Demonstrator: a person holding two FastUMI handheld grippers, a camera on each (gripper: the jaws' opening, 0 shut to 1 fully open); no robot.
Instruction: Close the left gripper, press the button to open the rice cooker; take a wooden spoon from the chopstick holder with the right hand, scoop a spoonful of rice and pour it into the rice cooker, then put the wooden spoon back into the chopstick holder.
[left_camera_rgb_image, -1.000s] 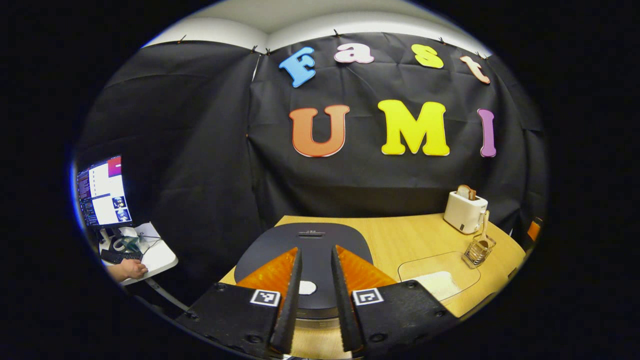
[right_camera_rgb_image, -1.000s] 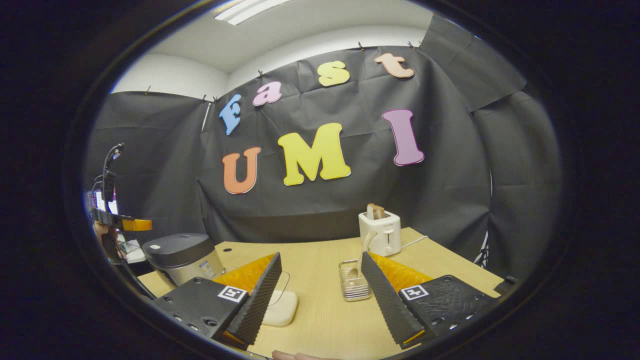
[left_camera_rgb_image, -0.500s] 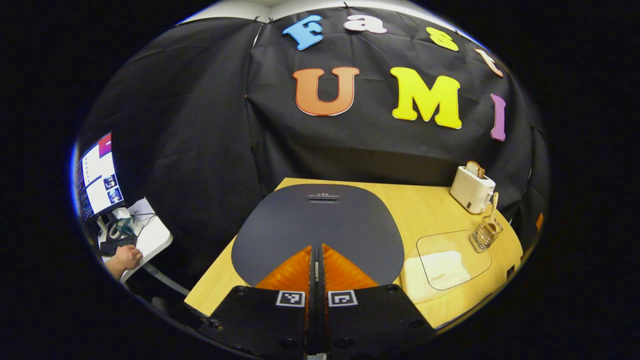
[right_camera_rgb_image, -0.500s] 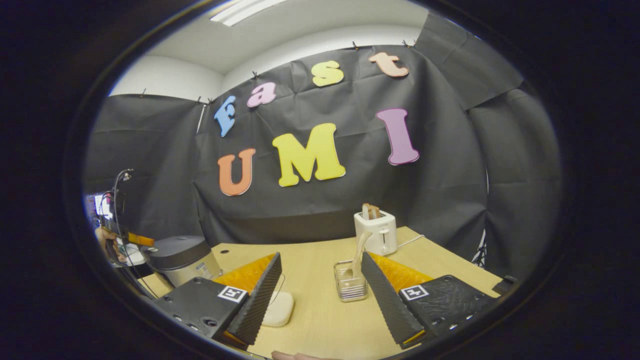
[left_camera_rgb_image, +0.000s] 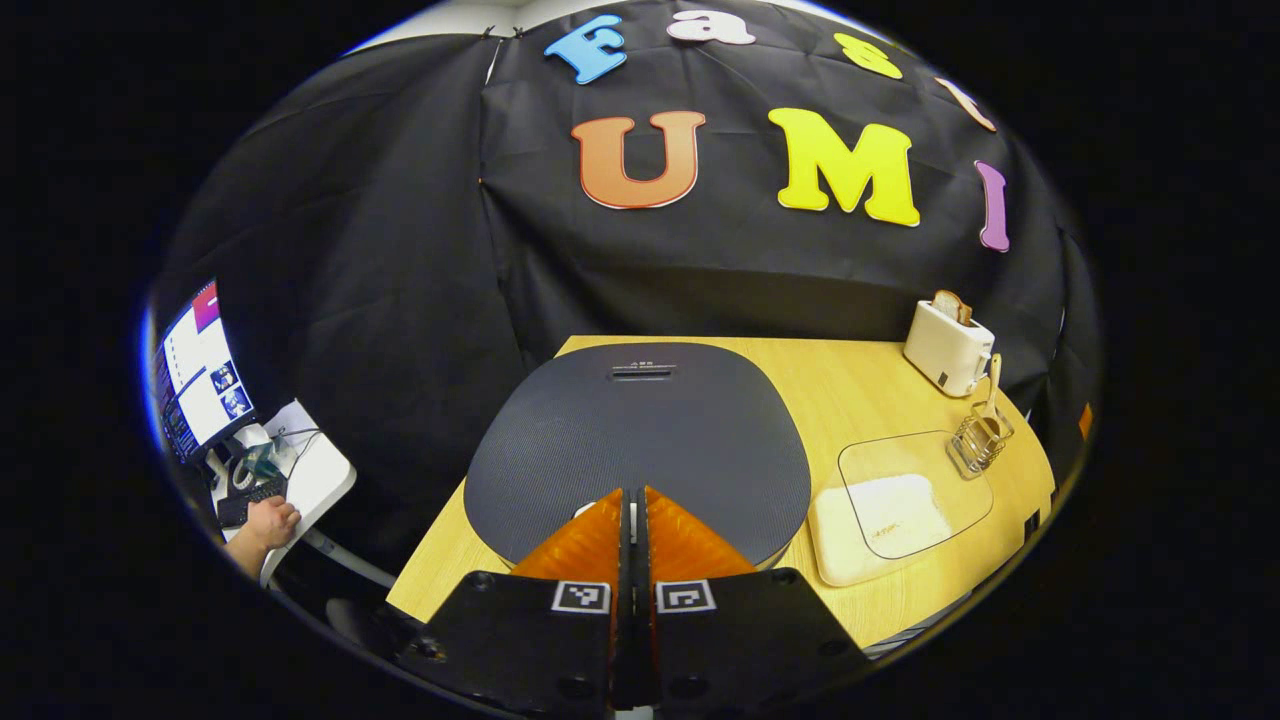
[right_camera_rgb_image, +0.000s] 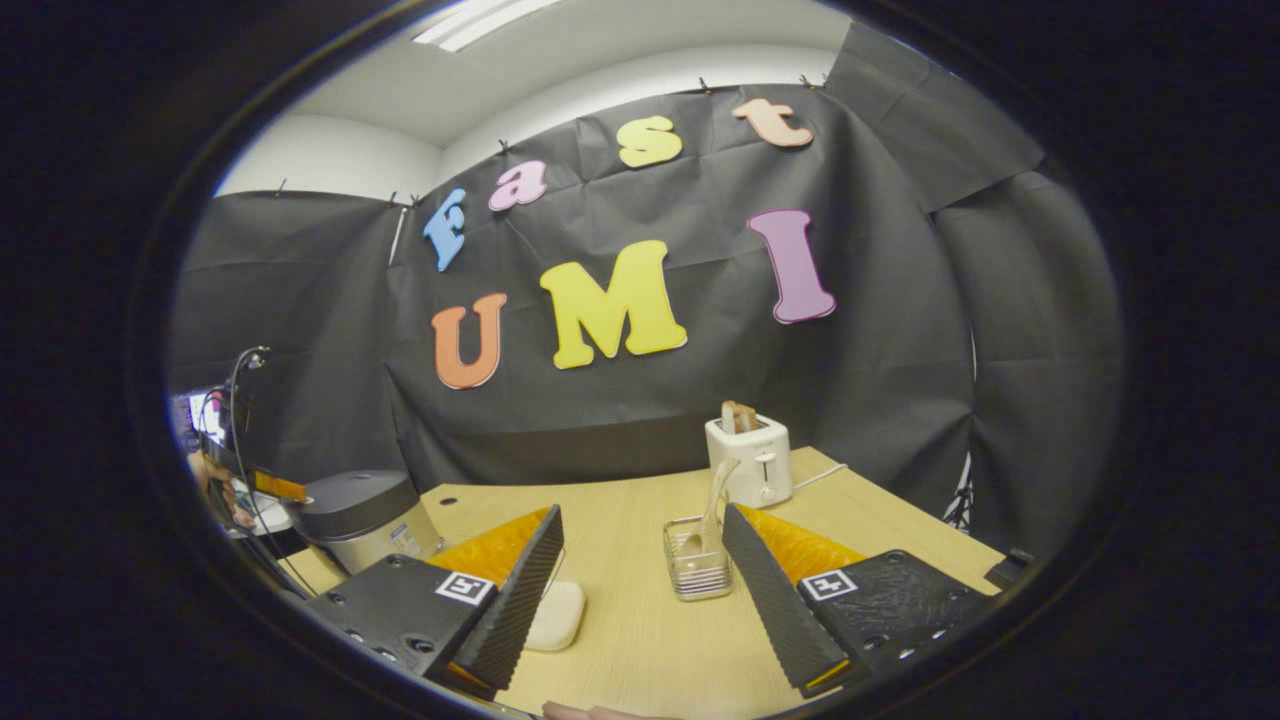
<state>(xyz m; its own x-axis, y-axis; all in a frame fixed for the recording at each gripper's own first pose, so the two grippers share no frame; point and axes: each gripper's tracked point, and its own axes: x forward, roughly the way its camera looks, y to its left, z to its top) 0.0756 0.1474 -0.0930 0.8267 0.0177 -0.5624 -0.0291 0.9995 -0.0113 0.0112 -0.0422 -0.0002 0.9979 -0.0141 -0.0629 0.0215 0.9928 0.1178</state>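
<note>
The rice cooker (left_camera_rgb_image: 640, 440) sits with its dark grey lid down at the table's left end. My left gripper (left_camera_rgb_image: 632, 497) is shut, empty, with its tips over the lid's near edge, where the white button (left_camera_rgb_image: 592, 508) peeks out beside them. The wooden spoon (left_camera_rgb_image: 991, 385) stands in the wire chopstick holder (left_camera_rgb_image: 980, 442) at the far right. White rice lies in a shallow dish (left_camera_rgb_image: 890, 508) under a clear lid. In the right gripper view my right gripper (right_camera_rgb_image: 642, 520) is open and empty, with the chopstick holder (right_camera_rgb_image: 697, 560) and spoon (right_camera_rgb_image: 715, 495) just beyond its right finger. The rice cooker (right_camera_rgb_image: 360, 510) is far left.
A white toaster (left_camera_rgb_image: 945, 345) holding toast stands at the table's back right, behind the holder. Off the table's left, a person's hand (left_camera_rgb_image: 265, 525) rests on a side desk below a lit monitor (left_camera_rgb_image: 200, 375). The wooden table (right_camera_rgb_image: 620, 640) runs forward between my right fingers.
The left gripper has gone from open to shut and risen to look down over the cooker lid. The right gripper has drifted slightly and stays open.
</note>
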